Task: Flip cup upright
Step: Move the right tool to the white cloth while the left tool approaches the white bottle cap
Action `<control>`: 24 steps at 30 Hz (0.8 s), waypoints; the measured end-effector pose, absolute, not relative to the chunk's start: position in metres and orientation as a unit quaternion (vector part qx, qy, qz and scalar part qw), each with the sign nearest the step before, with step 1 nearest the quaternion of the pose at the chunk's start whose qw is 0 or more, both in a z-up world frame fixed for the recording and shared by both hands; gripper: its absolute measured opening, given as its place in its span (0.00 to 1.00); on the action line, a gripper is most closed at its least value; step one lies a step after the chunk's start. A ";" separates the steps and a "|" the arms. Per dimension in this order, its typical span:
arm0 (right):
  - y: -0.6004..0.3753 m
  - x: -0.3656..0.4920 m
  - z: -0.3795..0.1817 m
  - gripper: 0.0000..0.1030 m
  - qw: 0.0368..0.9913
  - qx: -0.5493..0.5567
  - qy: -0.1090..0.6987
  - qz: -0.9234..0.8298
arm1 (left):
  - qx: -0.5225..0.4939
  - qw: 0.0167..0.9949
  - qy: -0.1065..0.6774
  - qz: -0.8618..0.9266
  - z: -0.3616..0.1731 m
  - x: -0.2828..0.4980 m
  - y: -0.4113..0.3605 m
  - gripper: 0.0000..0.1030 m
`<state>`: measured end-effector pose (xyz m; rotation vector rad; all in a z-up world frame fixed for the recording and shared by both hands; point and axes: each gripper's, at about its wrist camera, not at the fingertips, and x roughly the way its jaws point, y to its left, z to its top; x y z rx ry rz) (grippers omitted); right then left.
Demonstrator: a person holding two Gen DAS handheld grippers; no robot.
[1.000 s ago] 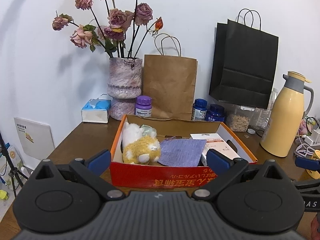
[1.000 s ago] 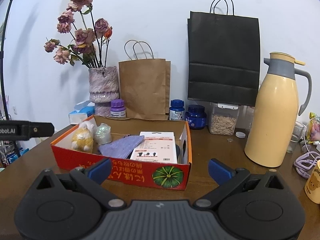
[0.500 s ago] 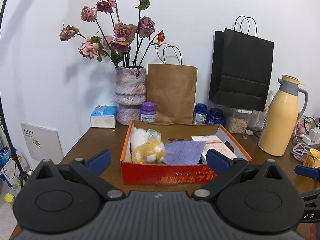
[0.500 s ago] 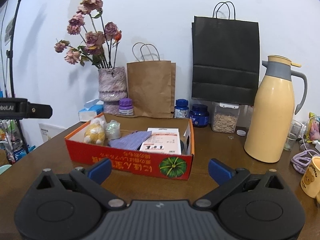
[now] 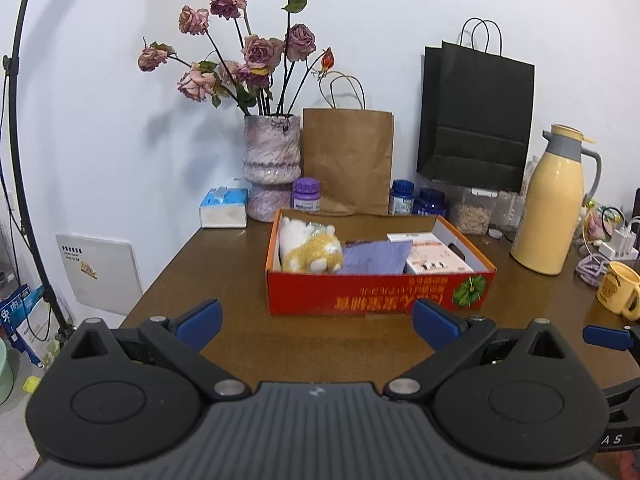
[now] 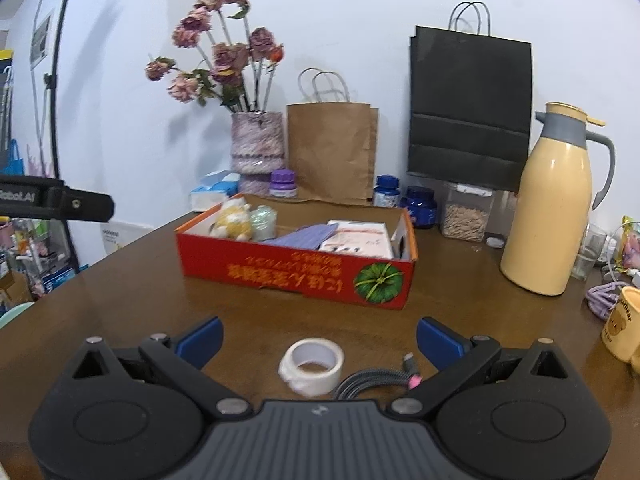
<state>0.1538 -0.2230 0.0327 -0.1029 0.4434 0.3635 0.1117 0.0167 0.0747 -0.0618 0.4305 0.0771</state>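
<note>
A yellow mug (image 5: 616, 292) with a bear print stands at the far right of the brown table (image 5: 224, 264), handle toward the near right. In the right wrist view the mug (image 6: 622, 322) is cut off by the frame edge, and I cannot tell which way its mouth faces. My left gripper (image 5: 316, 318) is open and holds nothing; it hovers in front of the red box, far left of the mug. My right gripper (image 6: 319, 338) is also open, empty, and left of the mug.
A red cardboard box (image 5: 376, 296) holding a plush toy, a cloth and a packet sits mid-table. A yellow thermos (image 6: 548, 208), a glass (image 6: 588, 252) and a purple cable (image 6: 604, 296) stand beside the mug. A tape roll (image 6: 312, 364) and a black cable (image 6: 376, 380) lie under my right gripper.
Both grippers have drawn back from the red box, which now looks smaller. The tape roll and black cable have come into the right wrist view, and the mug shows in the left one.
</note>
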 end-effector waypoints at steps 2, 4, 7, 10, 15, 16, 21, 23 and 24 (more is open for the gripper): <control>-0.219 0.144 0.030 1.00 0.955 -0.052 0.223 0.186 | -0.031 0.975 0.218 0.038 0.070 0.103 0.018 1.00; -0.215 0.134 0.025 1.00 0.953 -0.057 0.228 0.190 | -0.032 0.973 0.223 0.038 0.065 0.094 0.020 1.00; -0.208 0.122 0.018 1.00 0.949 -0.064 0.238 0.196 | -0.032 0.971 0.234 0.038 0.058 0.083 0.022 1.00; -0.203 0.111 0.013 1.00 0.945 -0.064 0.248 0.203 | -0.035 0.968 0.244 0.038 0.051 0.073 0.023 1.00; -0.194 0.096 0.003 1.00 0.939 -0.058 0.264 0.213 | -0.033 0.965 0.258 0.035 0.039 0.057 0.025 1.00; -0.193 0.093 0.000 1.00 0.937 -0.057 0.268 0.215 | -0.033 0.964 0.260 0.035 0.036 0.054 0.026 1.00; -0.183 0.082 -0.017 1.00 0.928 -0.051 0.294 0.223 | -0.040 0.958 0.281 0.041 0.019 0.042 0.034 1.00; -0.180 0.079 -0.024 1.00 0.924 -0.050 0.303 0.227 | -0.044 0.956 0.287 0.043 0.012 0.038 0.037 1.00; -0.178 0.078 -0.027 1.00 0.923 -0.049 0.307 0.228 | -0.047 0.955 0.290 0.044 0.010 0.037 0.039 1.00</control>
